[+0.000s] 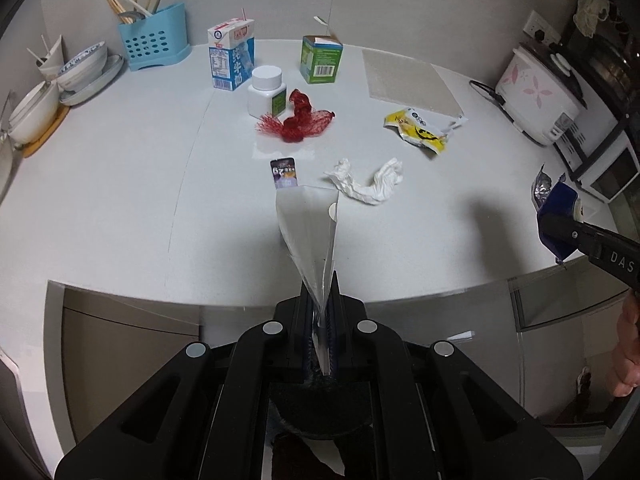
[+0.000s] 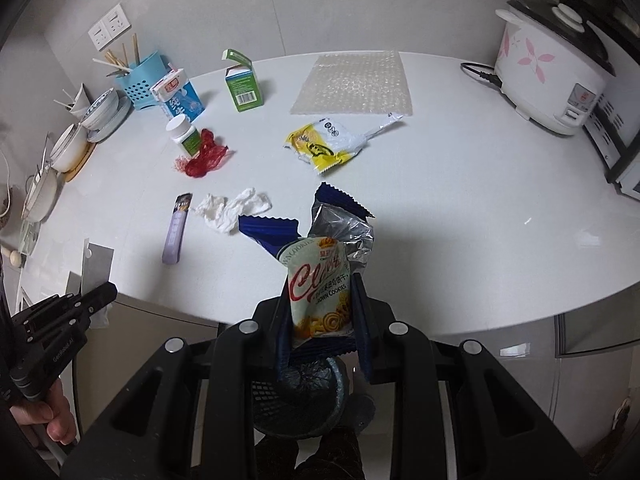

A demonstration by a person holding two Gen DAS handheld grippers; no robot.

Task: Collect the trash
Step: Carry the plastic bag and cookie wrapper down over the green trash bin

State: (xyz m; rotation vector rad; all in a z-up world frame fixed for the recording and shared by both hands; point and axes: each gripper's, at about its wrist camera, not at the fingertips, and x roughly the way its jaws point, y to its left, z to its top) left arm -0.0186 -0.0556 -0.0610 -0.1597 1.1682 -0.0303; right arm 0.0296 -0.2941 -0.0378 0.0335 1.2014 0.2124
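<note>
My left gripper [image 1: 322, 300] is shut on a clear plastic bag [image 1: 310, 224], held off the front edge of the white counter [image 1: 120, 184]. My right gripper [image 2: 320, 304] is shut on a blue cookie wrapper [image 2: 318, 276], also held off the front edge; it shows at the right in the left wrist view [image 1: 560, 216]. A mesh trash bin [image 2: 304, 396] sits below both grippers. On the counter lie a crumpled tissue [image 2: 232, 208], a purple sachet [image 2: 178, 228], red netting [image 2: 204, 156] and a yellow wrapper [image 2: 324, 144].
A milk carton [image 1: 231, 54], green box [image 1: 321, 60], white pill bottle [image 1: 267, 90] and bubble wrap sheet [image 2: 354, 82] stand further back. Bowls [image 1: 80, 68] and a blue utensil holder [image 1: 154, 44] are at left, a rice cooker [image 2: 556, 64] at right.
</note>
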